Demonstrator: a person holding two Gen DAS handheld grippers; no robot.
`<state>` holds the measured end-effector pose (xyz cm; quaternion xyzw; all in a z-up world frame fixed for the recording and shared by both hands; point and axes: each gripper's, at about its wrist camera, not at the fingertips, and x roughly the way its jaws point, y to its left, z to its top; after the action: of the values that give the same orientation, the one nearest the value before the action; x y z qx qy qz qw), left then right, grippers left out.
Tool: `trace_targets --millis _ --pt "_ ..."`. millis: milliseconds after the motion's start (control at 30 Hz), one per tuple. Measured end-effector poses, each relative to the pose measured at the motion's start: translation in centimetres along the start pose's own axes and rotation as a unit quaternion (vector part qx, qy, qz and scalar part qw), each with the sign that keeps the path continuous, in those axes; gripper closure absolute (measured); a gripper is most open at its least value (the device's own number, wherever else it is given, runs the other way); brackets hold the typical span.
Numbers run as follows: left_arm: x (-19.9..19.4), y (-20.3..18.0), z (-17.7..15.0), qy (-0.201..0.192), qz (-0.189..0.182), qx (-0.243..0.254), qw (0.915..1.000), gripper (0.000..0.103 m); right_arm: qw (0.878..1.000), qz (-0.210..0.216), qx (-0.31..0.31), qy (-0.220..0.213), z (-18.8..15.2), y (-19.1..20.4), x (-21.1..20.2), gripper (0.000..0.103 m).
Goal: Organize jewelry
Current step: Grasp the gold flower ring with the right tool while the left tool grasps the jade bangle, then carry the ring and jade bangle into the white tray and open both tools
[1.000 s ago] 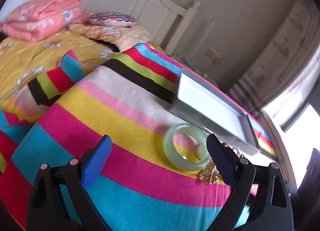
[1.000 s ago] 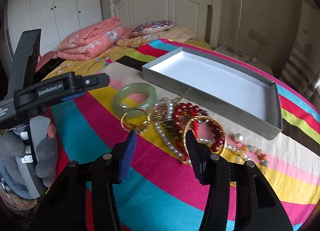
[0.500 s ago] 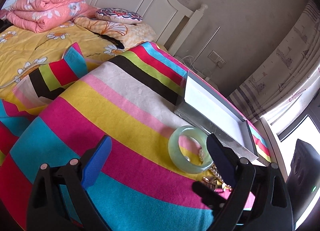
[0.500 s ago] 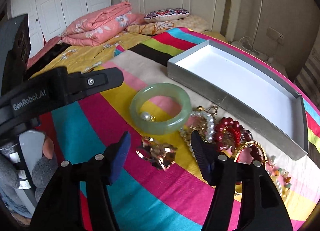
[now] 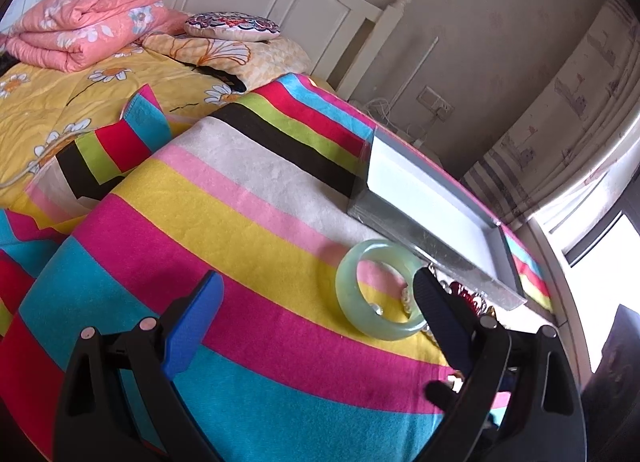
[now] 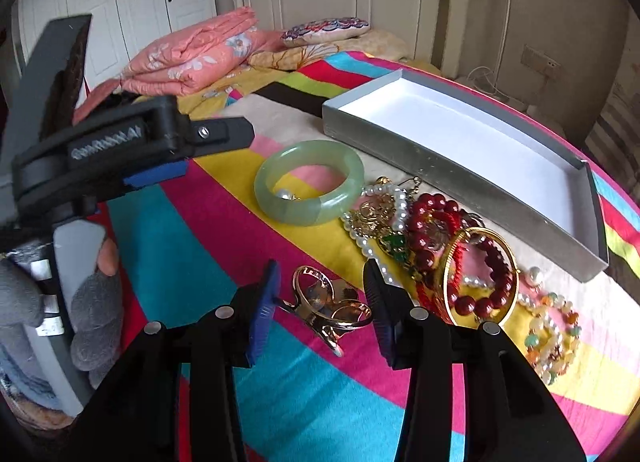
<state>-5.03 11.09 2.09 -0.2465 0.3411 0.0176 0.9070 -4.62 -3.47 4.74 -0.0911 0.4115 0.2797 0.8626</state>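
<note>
My right claw [image 6: 320, 294] is closing around the gold hair clip [image 6: 332, 304] on the striped blanket [image 6: 192, 246], not squeezing it yet. My left claw [image 5: 316, 302] is wide apart, holding nothing. The shiny clip could slip out, missing the gray box [image 6: 400, 149].

Left wrist view: jewelry pile [image 5: 472, 298] mostly hidden behind tool finger [image 5: 440, 314] — pieces indistinguishable.

A: Where is there free room on the striped blanket [image 6: 192, 262]?
B: The left side, in front of the jade bangle [image 6: 309, 181].
A: And to the right?
B: A tangle of bead bracelets [image 6: 436, 238] lies just beside the grey box [image 6: 404, 145], leaving only a narrow strip between them. The box floor is bare.
</note>
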Motion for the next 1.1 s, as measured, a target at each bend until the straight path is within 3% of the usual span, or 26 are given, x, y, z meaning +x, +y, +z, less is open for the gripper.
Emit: trace_targets --millis 167,333,467,600,667,733,767,867,1100 --pt "0.7 -1.1 -0.2 0.015 0.016 0.03 0.9993 0.009 1.0 0.002 0.008 -0.02 -0.7 -0.7 -1.9 0.061" --pt "2.3 -1.8 0.2 0.054 0.033 0.047 0.9969 0.009 0.999 0.006 0.022 -0.033 -1.5 -1.6 -3.1 0.061" --pt "3.6 -3.5 0.2 0.079 0.068 0.094 0.9902 0.011 0.999 0.011 0.032 -0.04 -1.9 -2.1 -3.6 0.061" --pt "5.4 -5.0 0.9 0.099 0.11 0.143 0.9785 0.028 0.998 0.015 0.039 -0.044 -2.1 -2.6 -3.7 0.061" --pt "6.3 -5.6 1.2 0.096 0.139 0.177 0.9695 0.049 0.998 0.017 0.043 -0.047 -2.3 -2.8 -3.8 0.061" --pt "6.5 -6.2 1.1 0.095 0.123 0.209 0.9655 0.082 0.998 0.018 0.046 -0.05 -2.6 -3.2 -4.1 0.061" --pt "6.5 -6.4 0.9 0.095 0.117 0.22 0.9637 0.09 0.997 0.017 0.048 -0.052 -2.7 -3.3 -4.2 0.061" --pt "6.0 -6.5 0.3 0.075 0.122 0.237 0.961 0.09 0.996 0.015 0.059 -0.063 -2.9 -4.2 -4.7 0.061" --pt "3.6 -5.4 -0.2 0.061 0.075 0.177 0.9795 0.091 0.992 0.009 0.08 -0.096 -2.8 -5.7 -6.4 0.061"
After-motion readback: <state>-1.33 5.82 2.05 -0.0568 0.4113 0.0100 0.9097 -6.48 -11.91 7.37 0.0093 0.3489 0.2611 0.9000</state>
